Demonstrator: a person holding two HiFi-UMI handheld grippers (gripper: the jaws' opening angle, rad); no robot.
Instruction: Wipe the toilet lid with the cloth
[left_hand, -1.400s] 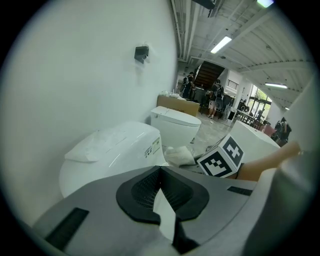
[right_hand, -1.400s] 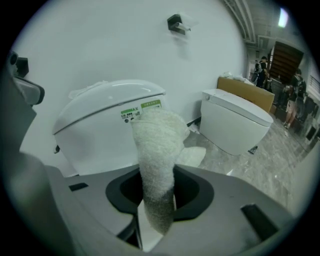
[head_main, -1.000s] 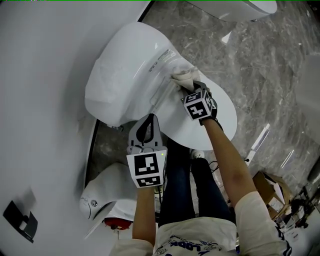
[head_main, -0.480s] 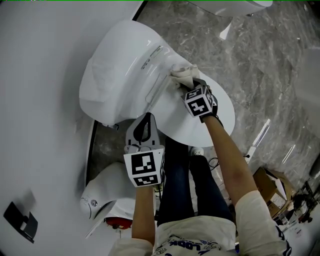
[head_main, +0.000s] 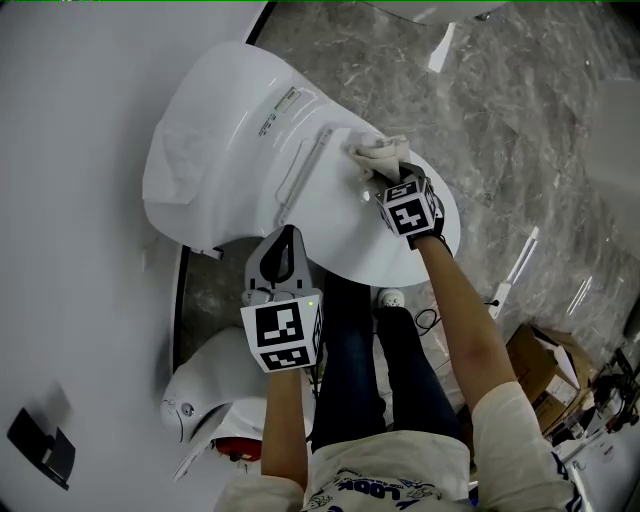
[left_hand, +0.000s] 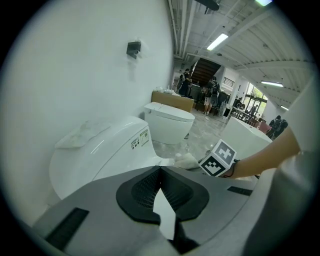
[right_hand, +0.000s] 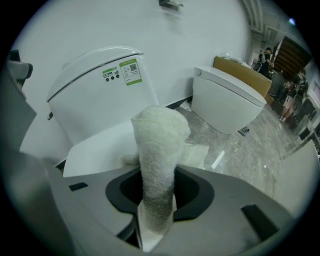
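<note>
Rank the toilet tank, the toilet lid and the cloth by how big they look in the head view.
Toilet tank: largest.
Toilet lid: smaller, though the right arm covers part of it.
Cloth: by far the smallest.

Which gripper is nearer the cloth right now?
Right. The right gripper is shut on the cloth, holding it against the back end of the toilet lid. The left gripper, shut and empty, hangs by the lid's left edge, well apart from the cloth.
</note>
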